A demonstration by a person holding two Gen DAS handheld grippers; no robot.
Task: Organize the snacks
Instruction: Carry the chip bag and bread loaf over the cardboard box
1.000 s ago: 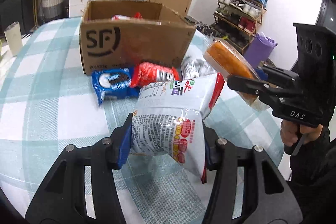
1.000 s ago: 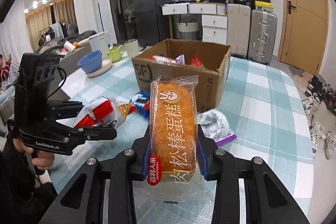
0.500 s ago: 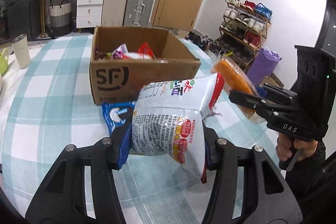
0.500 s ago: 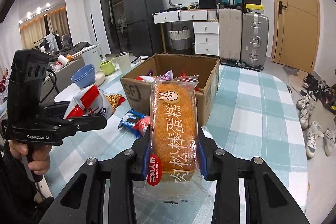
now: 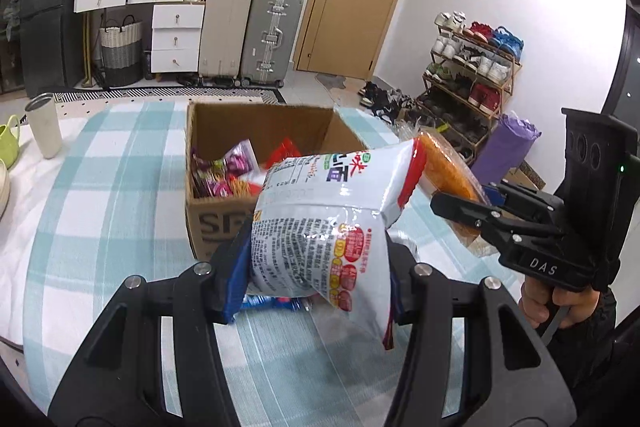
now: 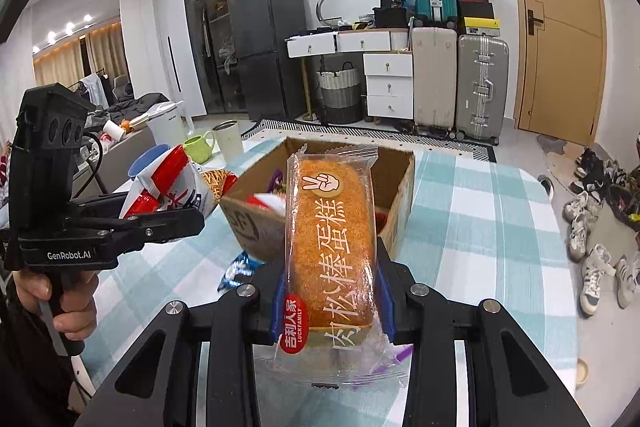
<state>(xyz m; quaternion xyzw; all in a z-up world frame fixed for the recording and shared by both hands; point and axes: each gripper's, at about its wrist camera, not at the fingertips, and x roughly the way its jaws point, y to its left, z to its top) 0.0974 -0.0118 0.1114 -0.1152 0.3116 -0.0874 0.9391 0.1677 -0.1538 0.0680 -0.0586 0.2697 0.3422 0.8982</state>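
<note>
Above a checked table [image 5: 100, 211], the left gripper [image 5: 316, 267] clamps a white noodle bag [image 5: 324, 223], its blue pads pressing the pack's sides, and holds it clear of the cloth in front of an open box [image 5: 224, 223]. Beside it, the right gripper [image 6: 328, 291] is clamped on a wrapped cake [image 6: 332, 239], standing upright between the jaws and lifted before the same box. Inside the box lie several bright snack packs [image 5: 224, 175]. A blue packet [image 6: 240, 267] lies on the table just in front of the box. At the table's far left edge stand a pale tumbler [image 5: 44, 127] and a green mug [image 6: 198, 147].
</note>
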